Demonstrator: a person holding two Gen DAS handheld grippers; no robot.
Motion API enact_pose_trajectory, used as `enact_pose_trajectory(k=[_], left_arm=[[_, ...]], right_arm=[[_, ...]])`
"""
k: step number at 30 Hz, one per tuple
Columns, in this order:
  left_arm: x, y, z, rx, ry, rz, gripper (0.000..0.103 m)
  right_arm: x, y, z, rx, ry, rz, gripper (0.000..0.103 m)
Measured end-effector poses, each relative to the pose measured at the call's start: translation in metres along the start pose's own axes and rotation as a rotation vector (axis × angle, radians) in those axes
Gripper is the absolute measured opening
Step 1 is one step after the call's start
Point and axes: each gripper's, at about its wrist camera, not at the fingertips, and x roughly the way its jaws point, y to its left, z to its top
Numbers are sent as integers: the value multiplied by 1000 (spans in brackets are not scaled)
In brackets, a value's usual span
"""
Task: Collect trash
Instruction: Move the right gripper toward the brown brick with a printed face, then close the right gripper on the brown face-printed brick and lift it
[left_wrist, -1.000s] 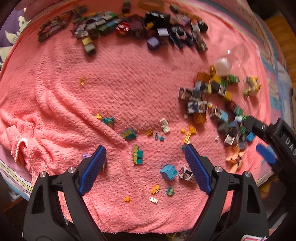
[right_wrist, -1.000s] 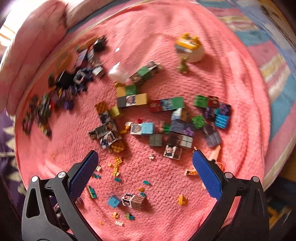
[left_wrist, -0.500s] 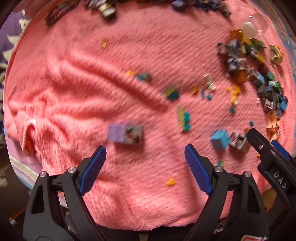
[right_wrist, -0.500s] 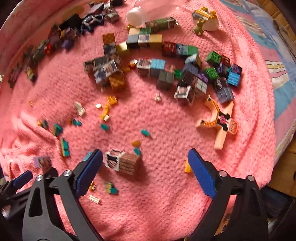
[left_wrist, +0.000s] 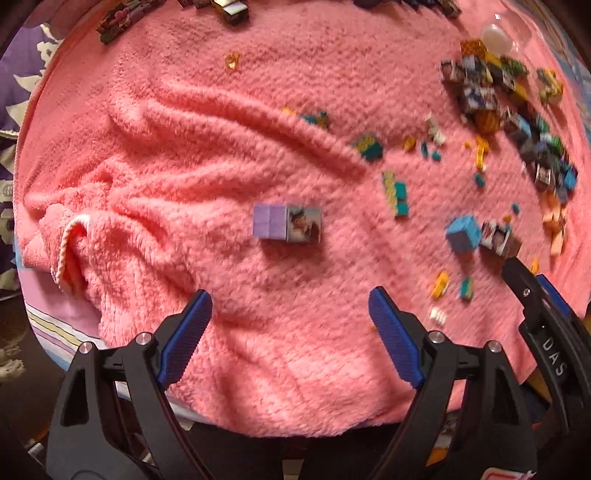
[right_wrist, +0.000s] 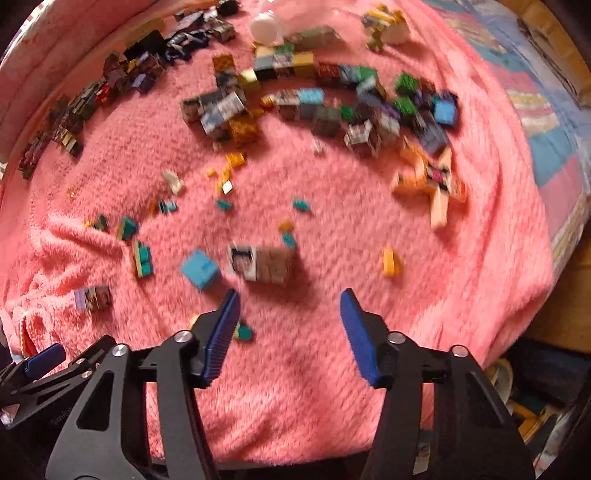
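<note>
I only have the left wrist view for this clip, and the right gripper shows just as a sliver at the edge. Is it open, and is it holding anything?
Observer: The right gripper is open and empty, its fingers spread above the pink blanket.
Operator: What is it lined up with?
Observer: The picture block lies just ahead of it, within the span of the fingers and untouched.
Operator: And the blue cube?
Observer: The blue cube sits left of that block, roughly outside the left finger's line.
</note>
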Motion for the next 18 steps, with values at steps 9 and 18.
enact_pose_trajectory(k=[9,18], left_arm=[[-14,-15,-17,93,-25,29,83],[-40,-38,1,149,-74,-3,83]], right_arm=[[-3,-31,-35,167,-4,78,52],[-8,-26,27,124,-22,127,48]])
